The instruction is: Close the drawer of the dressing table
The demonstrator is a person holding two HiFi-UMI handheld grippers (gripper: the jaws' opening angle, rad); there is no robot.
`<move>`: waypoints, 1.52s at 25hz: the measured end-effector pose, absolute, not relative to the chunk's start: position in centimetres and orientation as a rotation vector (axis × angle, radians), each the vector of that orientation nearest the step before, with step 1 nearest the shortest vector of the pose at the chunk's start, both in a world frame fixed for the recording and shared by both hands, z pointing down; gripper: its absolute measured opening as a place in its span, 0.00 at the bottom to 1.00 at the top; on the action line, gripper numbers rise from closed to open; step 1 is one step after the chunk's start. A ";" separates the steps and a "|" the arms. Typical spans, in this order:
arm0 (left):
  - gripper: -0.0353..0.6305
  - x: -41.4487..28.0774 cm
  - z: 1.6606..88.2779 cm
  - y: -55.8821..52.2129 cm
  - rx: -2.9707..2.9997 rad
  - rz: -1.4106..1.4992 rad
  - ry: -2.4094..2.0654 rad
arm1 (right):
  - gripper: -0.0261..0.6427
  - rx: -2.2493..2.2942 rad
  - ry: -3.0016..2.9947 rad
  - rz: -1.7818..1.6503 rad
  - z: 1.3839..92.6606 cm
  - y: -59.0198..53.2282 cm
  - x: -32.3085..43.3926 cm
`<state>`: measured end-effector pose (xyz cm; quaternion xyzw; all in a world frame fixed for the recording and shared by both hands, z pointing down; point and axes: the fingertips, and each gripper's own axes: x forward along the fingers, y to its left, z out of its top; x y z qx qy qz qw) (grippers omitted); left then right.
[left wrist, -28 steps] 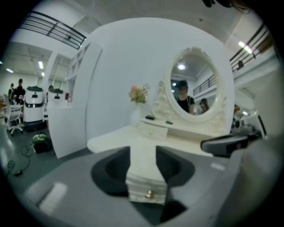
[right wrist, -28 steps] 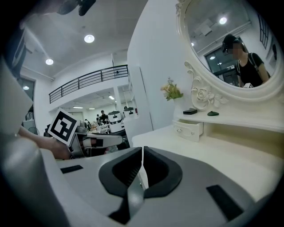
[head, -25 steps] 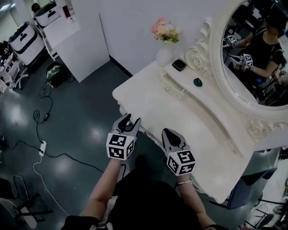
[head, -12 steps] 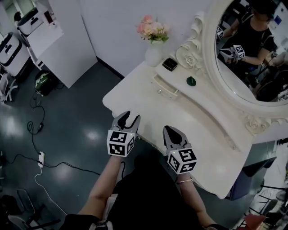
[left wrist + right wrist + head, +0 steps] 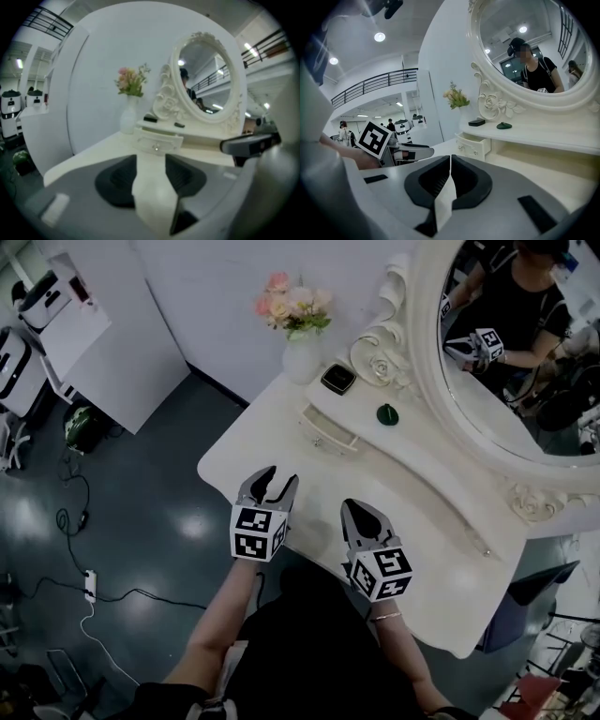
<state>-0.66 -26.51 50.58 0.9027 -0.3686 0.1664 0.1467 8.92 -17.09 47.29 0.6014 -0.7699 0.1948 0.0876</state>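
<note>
The white dressing table (image 5: 244, 451) carries a small drawer (image 5: 330, 434) under its raised shelf, pulled out a little, with two small knobs on its front. My left gripper (image 5: 272, 480) hovers open over the table's near edge, short of the drawer, with nothing between its fingers. The left gripper view shows the drawer (image 5: 157, 142) straight ahead beyond the open left gripper (image 5: 151, 161). My right gripper (image 5: 356, 510) is shut and empty, further right above the tabletop. In the right gripper view the drawer (image 5: 473, 145) lies ahead beyond the shut right gripper (image 5: 450, 161).
On the shelf stand a white vase of pink flowers (image 5: 298, 352), a black box (image 5: 338, 379) and a small green object (image 5: 388, 414). An oval mirror (image 5: 506, 343) rises behind. A cable (image 5: 75, 502) runs across the dark floor; a white cabinet (image 5: 103, 334) stands at left.
The head view has swung, so the table sits further left and lower in frame. Both grippers have edged forward over the table's near edge. Their jaws have not changed.
</note>
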 end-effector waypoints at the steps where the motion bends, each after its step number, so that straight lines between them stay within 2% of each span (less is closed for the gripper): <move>1: 0.34 -0.2 50.7 -26.9 2.601 0.482 -1.054 | 0.05 1.795 -2.288 0.586 47.4 -17.3 9.3; 19: 0.34 6.7 52.6 -31.5 2.634 0.580 -0.959 | 0.05 1.877 -2.221 0.691 49.3 -19.9 14.2; 38: 0.34 10.0 53.6 -33.5 2.673 0.620 -0.929 | 0.05 1.889 -2.205 0.749 50.5 -20.3 16.0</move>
